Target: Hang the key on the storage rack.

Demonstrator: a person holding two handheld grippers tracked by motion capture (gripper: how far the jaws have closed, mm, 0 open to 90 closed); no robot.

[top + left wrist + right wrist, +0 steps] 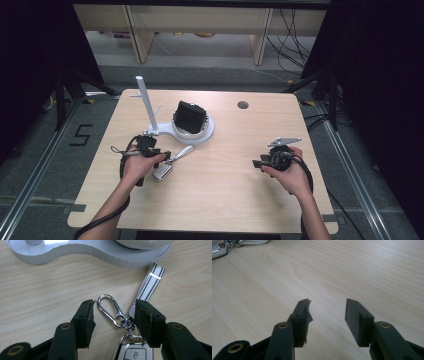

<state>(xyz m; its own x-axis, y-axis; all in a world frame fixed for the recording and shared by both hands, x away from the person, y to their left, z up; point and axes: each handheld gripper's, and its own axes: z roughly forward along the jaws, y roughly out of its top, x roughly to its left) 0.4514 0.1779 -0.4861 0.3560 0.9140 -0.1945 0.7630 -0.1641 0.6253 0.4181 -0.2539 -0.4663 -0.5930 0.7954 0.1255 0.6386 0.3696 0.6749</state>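
Two bare forearms, black left gripper [161, 154] trailing a black cable, black right gripper [256, 163] with grey three-cornered plate, brass-ringed screws in the jaws

Bright overhead light on the table [225, 170], dark surroundings, glare on the white stand base [100, 251], soft close-up focus

My table [45, 290] is pale wood, smooth with fine lines. The clip [110, 310] is shiny silver metal. The white stand [75, 252] looks like glossy plastic. My gripper pads [355, 320] are dull black.
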